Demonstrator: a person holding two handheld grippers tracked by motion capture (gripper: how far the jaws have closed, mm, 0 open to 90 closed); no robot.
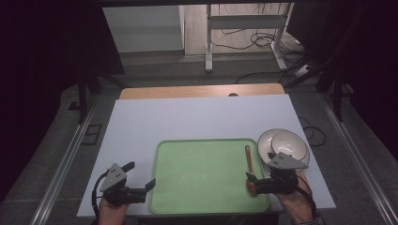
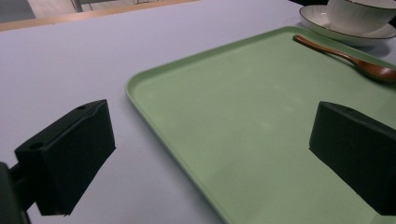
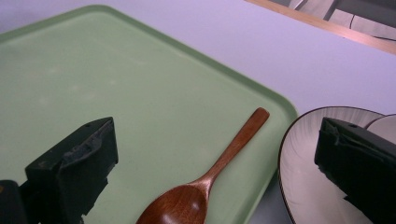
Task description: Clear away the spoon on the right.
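A green tray [image 1: 202,187] lies near the front of the table. A brown wooden spoon [image 1: 248,159] rests on its right side, handle pointing away from me. Off the tray's right edge stands a white plate [image 1: 264,140] with a white bowl [image 1: 290,143] on it. My right gripper [image 1: 260,166] is open over the spoon's bowl end: one jaw hangs above the tray [image 3: 140,93], the other above the plate [image 3: 303,158], with the spoon [image 3: 224,158] between them, untouched. My left gripper [image 1: 140,174] is open and holds nothing. It straddles the tray's left rim [image 2: 140,98].
The tray sits on a pale board [image 1: 187,117] with a wooden strip [image 1: 202,91] along its back edge. Past the table are a metal stand [image 1: 209,42] and cables [image 1: 263,40] on the floor. The left gripper view shows the spoon [image 2: 345,56] and bowl [image 2: 359,11] far off.
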